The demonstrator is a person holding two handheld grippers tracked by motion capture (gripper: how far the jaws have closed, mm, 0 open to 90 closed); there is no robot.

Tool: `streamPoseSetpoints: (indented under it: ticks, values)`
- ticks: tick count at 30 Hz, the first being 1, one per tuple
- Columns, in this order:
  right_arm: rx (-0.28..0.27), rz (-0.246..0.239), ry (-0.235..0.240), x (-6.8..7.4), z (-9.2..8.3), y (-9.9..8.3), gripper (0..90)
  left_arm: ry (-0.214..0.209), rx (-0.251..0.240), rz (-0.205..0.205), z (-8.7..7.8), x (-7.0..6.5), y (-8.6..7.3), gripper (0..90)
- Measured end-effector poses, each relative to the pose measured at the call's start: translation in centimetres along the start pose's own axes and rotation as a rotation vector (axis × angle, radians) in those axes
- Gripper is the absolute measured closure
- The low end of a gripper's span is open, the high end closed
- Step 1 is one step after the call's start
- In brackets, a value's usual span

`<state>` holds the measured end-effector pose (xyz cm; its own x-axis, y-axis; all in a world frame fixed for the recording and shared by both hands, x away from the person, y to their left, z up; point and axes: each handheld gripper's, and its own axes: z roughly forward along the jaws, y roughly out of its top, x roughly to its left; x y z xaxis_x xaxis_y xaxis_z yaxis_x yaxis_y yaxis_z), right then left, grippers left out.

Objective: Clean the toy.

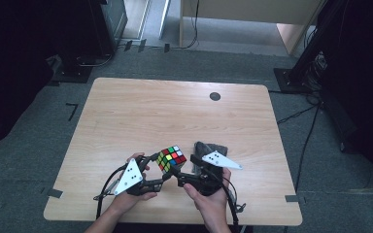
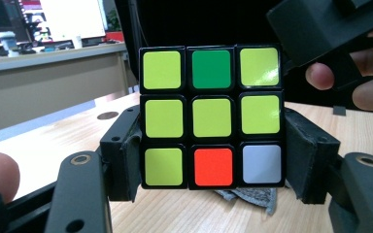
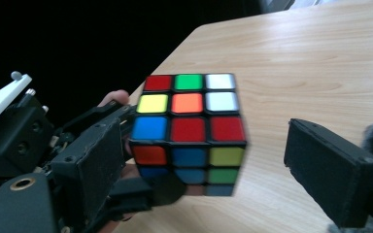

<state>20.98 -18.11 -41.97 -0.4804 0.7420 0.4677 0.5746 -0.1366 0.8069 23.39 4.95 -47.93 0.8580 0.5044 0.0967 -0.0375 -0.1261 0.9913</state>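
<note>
A scrambled Rubik's cube hangs just above the wooden table near its front edge. My left gripper is shut on it: in the left gripper view both pads press the cube's sides, with a mostly yellow face toward the camera. My right gripper comes in from the right, open. In the right gripper view its jaws straddle the cube, and the right pad stands clear of the cube's side.
A dark grey cloth lies on the table just behind the right gripper and shows under the cube. A black round spot marks the far table. Both hands are close to the front edge.
</note>
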Motion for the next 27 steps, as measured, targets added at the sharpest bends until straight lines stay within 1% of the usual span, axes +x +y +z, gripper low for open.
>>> streamPoseSetpoints:
  ticks: [2,3,4,5,7,9,10,11,12,14,18,20,23,27]
  values:
    - [0.011,0.011,0.024,0.0,0.3,-0.2,14.1,-0.006,0.006,0.026,0.1,-0.4,0.1,34.5]
    - [0.019,0.011,0.025,0.1,0.4,-0.2,14.1,-0.006,0.006,0.026,0.1,-0.4,0.1,34.5]
    - [0.024,0.012,0.021,0.1,0.5,-0.3,14.5,-0.016,0.008,0.050,0.3,-0.8,0.1,34.5]
    - [0.030,0.015,0.019,0.0,0.6,-0.4,15.5,-0.018,0.009,0.060,0.3,-1.0,0.1,34.5]
    - [0.043,0.021,0.002,0.0,0.7,-0.5,20.4,-0.023,0.015,0.074,0.4,-1.2,0.1,34.5]
    - [0.037,0.016,0.000,0.1,0.7,-0.6,27.7,-0.027,0.019,0.086,0.5,-1.4,0.1,34.5]
    - [0.035,0.011,-0.022,0.2,0.7,-0.7,32.2,-0.024,0.021,0.089,0.5,-1.5,0.2,34.5]
    - [0.029,0.004,-0.043,0.2,0.6,-0.7,33.5,-0.027,0.023,0.086,0.5,-1.5,0.2,34.5]
    - [0.027,0.002,-0.045,0.3,0.6,-0.7,33.7,-0.029,0.027,0.088,0.6,-1.5,0.2,34.4]
    - [0.018,-0.017,-0.063,0.5,0.5,-0.8,34.3,-0.018,0.039,0.105,0.7,-1.7,0.3,34.1]
    - [0.016,-0.093,-0.127,1.2,0.6,-1.1,34.4,0.000,0.070,0.121,0.9,-1.9,0.4,33.2]
    - [0.018,-0.129,-0.157,1.5,0.7,-1.2,34.4,0.006,0.088,0.115,1.0,-2.0,0.6,32.9]
    - [0.024,-0.176,-0.192,2.0,0.8,-1.4,34.4,0.024,0.107,0.137,1.3,-2.4,0.9,31.7]
    - [0.056,-0.197,-0.205,2.3,1.2,-1.8,34.4,0.035,0.116,0.149,1.5,-2.6,1.1,29.3]
